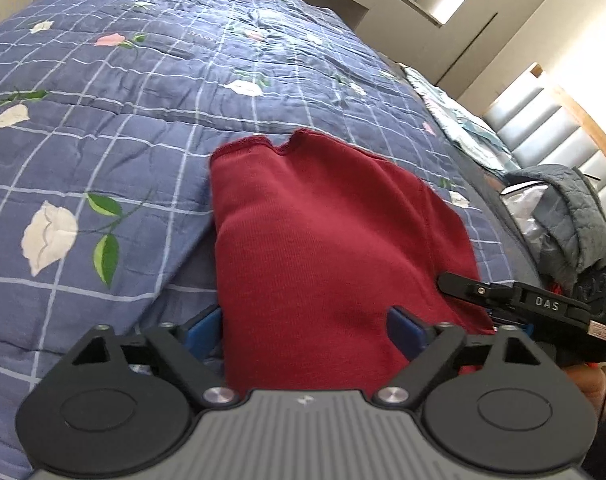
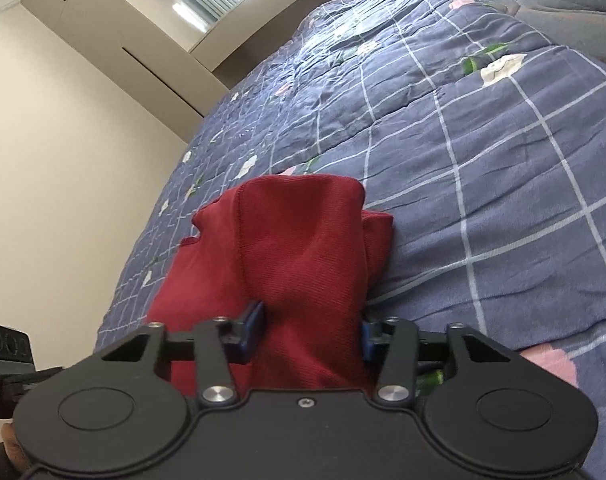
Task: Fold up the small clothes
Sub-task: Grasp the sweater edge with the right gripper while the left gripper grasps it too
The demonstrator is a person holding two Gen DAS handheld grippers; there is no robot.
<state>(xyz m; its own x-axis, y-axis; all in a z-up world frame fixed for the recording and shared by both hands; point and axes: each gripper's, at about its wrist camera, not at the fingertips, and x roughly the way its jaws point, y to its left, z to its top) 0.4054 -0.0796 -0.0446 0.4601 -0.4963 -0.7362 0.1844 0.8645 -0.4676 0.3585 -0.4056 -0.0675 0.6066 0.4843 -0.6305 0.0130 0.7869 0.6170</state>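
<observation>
Your left gripper [image 1: 303, 330] sits at the bottom centre of its frame, fingers [image 1: 403, 330] spread wide astride the red garment [image 1: 323, 232] on the quilted bed [image 1: 123, 100], not pinching it. Your right gripper [image 2: 309, 332] has fingers [image 2: 253, 330] at medium width, pressing a bunched fold of it.

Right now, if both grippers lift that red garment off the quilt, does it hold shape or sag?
Probably sags: the red garment is soft knit, already creased and bunched between the right gripper pads. Likely light, since it barely dents the quilt. The ribbed fabric should grip rather than slip, though layers may slide apart.
</observation>
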